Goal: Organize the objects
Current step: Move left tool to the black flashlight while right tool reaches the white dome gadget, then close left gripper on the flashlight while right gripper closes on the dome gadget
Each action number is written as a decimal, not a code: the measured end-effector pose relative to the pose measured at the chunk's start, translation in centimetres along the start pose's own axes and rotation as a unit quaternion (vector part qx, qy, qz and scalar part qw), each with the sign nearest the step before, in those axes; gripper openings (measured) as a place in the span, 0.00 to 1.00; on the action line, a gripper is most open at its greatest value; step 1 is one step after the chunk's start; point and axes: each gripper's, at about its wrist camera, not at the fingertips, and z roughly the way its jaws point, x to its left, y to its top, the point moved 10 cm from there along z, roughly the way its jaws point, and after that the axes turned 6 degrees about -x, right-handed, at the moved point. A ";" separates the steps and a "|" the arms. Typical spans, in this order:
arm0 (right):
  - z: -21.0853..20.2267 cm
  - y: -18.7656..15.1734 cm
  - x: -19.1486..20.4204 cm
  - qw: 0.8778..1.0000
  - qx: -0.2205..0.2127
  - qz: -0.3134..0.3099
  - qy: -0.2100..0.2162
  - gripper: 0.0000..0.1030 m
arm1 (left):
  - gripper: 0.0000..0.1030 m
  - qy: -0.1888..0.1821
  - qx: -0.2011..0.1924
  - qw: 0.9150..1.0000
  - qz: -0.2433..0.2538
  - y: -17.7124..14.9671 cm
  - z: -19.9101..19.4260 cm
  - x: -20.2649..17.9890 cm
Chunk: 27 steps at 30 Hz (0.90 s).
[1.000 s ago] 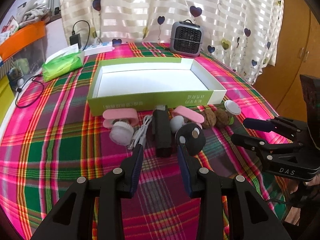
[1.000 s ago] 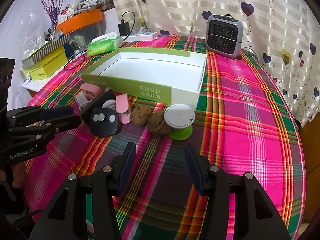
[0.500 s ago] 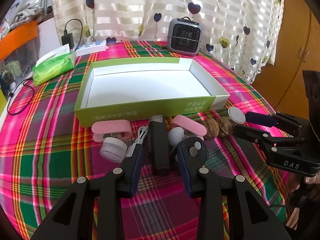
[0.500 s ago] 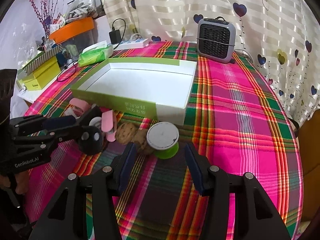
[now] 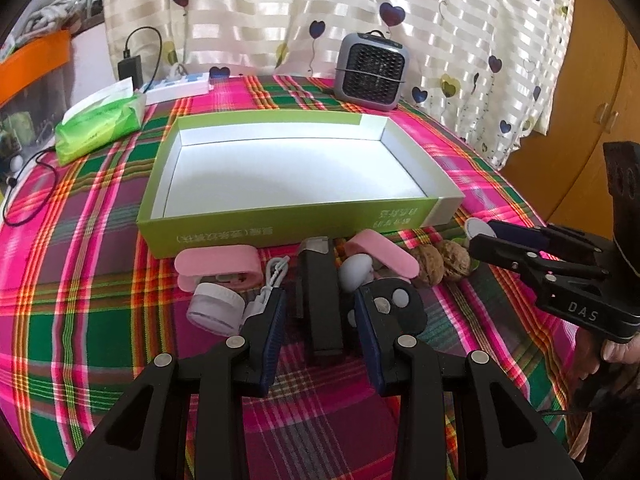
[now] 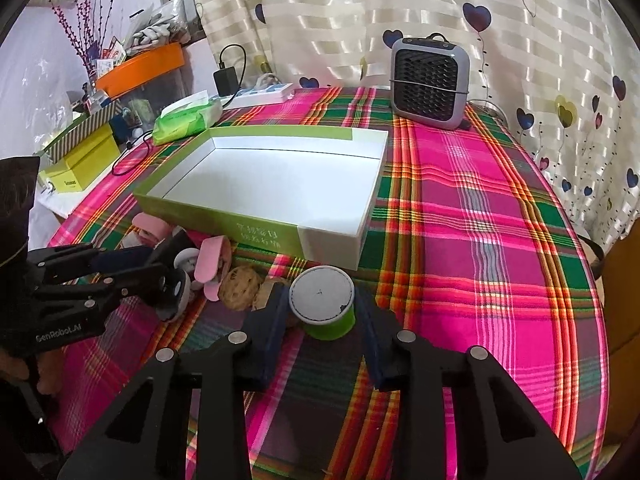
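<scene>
Left wrist view: the left gripper (image 5: 320, 320) had moved in closer than a second earlier, jaws open, now straddling the black bar (image 5: 318, 300) on the plaid tablecloth (image 5: 80, 280), not clamping it. The green box (image 5: 296, 184) sat just behind the row of items. Counted: two pink clips (image 5: 218, 266), two walnuts (image 5: 428, 266), one white jar (image 5: 216, 306), one white cable (image 5: 272, 276), one black disc (image 5: 394, 304). The right gripper (image 5: 486, 238) came in from the right at the spool.

Right wrist view: the right gripper (image 6: 322, 320) had also advanced since a second ago; its open jaws now flanked the green spool (image 6: 324, 304), contact unclear. One heater (image 6: 430, 84), one tissue pack (image 6: 186, 120) behind the box. The left gripper (image 6: 160, 264) was over the disc.
</scene>
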 end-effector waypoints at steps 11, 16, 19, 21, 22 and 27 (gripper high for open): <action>0.2 0.2 -0.3 1.000 0.003 -0.010 0.000 0.34 | 0.21 0.008 0.012 1.000 0.002 -0.2 1.0 0.1; -0.1 0.0 -0.4 1.000 0.000 -0.009 -0.002 0.34 | 0.21 0.008 0.009 1.000 0.004 -0.1 0.8 0.1; -0.5 0.0 -0.5 1.000 -0.003 -0.008 -0.005 0.34 | 0.21 0.008 0.003 1.000 0.005 0.0 0.3 0.1; -0.8 0.0 -0.7 1.000 -0.007 -0.007 -0.008 0.34 | 0.21 0.008 -0.003 1.000 0.005 0.2 -0.1 0.1; -1.1 0.2 -0.7 1.000 -0.011 -0.007 -0.008 0.34 | 0.21 0.008 -0.005 1.000 0.005 0.2 -0.3 0.1; -2.1 0.8 0.0 1.000 -0.028 -0.012 -0.004 0.34 | 0.21 0.007 -0.019 1.000 0.003 0.6 -1.3 0.0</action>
